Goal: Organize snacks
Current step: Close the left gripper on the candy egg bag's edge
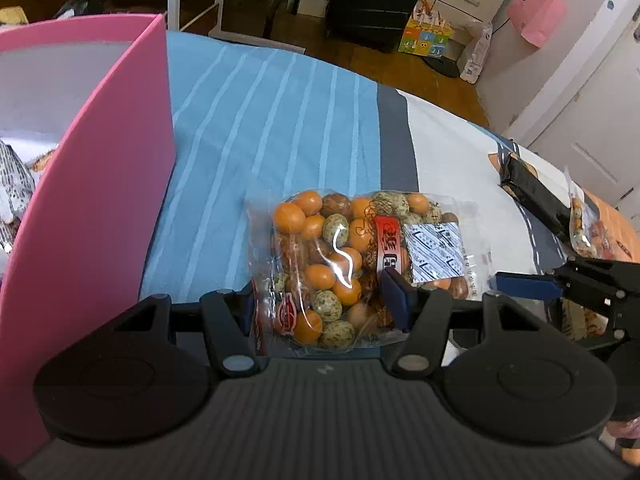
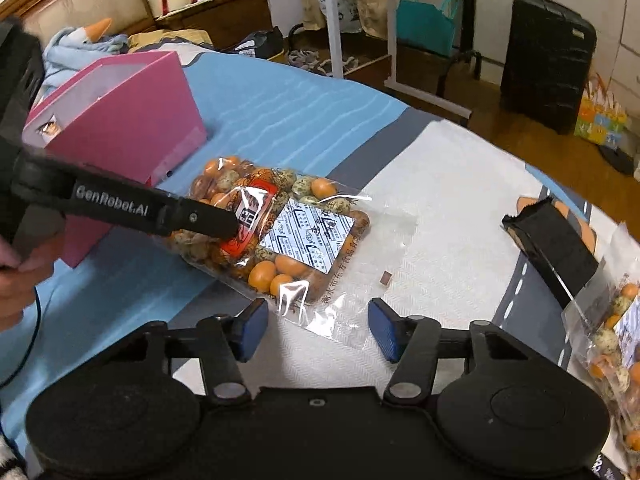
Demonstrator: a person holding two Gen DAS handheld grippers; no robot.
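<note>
Orange and speckled round snacks fill a clear plastic bag (image 1: 352, 264) with a red label and a white paper patch. In the left wrist view this bag lies on a bed cover with blue stripes (image 1: 256, 128). The left gripper (image 1: 326, 300) has the near end of the bag between its two blue fingers (image 1: 394, 300). The fingers press on the bag from both sides, so they are clamped on it. A tall pink box (image 1: 100, 208) stands on the left, just beside the bag, and some packets show inside it. On the right, the right gripper (image 1: 524, 286) reaches in with one blue pad showing. A black packet (image 1: 536, 192) lies farther back on the white part of the cover. Another clear bag of snacks (image 1: 588, 224) sits at the right edge.

In the right wrist view, the same bag of orange snacks (image 2: 280, 236) lies half on the blue stripes and half on the white part. The left gripper's black arm (image 2: 132, 208) comes in from the left and lies over the bag. A hand (image 2: 20, 276) holds it at the left edge. The right gripper (image 2: 318, 330) has its blue fingers (image 2: 382, 328) apart. The thin, clear, empty end of the bag lies between them, but the pads do not press on it. The pink box (image 2: 132, 128) stands behind the bag. The black packet (image 2: 552, 248) and the second snack bag (image 2: 616, 352) are on the right.
</note>
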